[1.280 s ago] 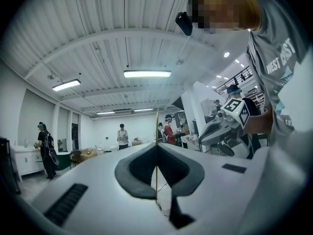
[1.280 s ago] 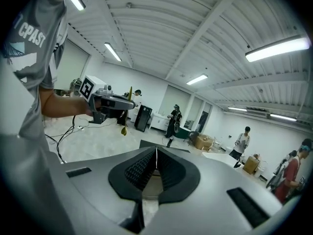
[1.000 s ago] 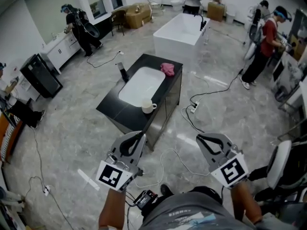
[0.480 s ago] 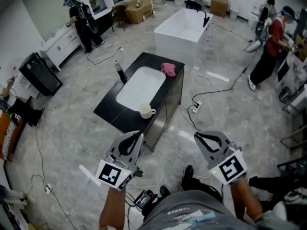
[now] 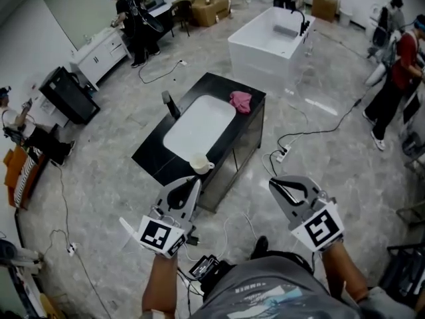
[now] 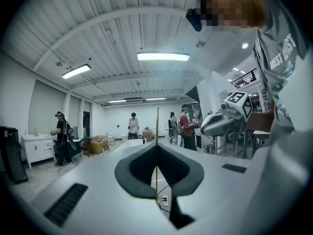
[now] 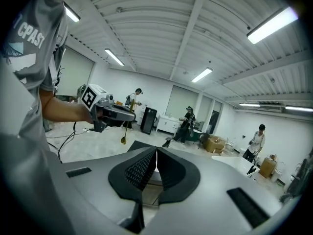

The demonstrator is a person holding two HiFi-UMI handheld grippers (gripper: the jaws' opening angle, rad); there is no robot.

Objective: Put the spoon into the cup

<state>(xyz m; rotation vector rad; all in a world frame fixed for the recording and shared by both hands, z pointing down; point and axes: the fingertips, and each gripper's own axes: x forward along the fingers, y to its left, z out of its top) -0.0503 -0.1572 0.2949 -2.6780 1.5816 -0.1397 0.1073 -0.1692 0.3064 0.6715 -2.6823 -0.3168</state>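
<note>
Near the cup (image 5: 199, 163), the left claw (image 5: 191, 186) grips the spoon (image 6: 157, 124); the right claw (image 5: 275, 185) is pressed together, empty.

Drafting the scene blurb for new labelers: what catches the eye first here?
The black sink counter mid-floor stands out, with a white cup on its near end and a pink cloth at the far end. In front, the left gripper is shut on a thin spoon hanging bowl-down, and the right gripper is shut and empty. A white bathtub sits behind the counter.
</note>
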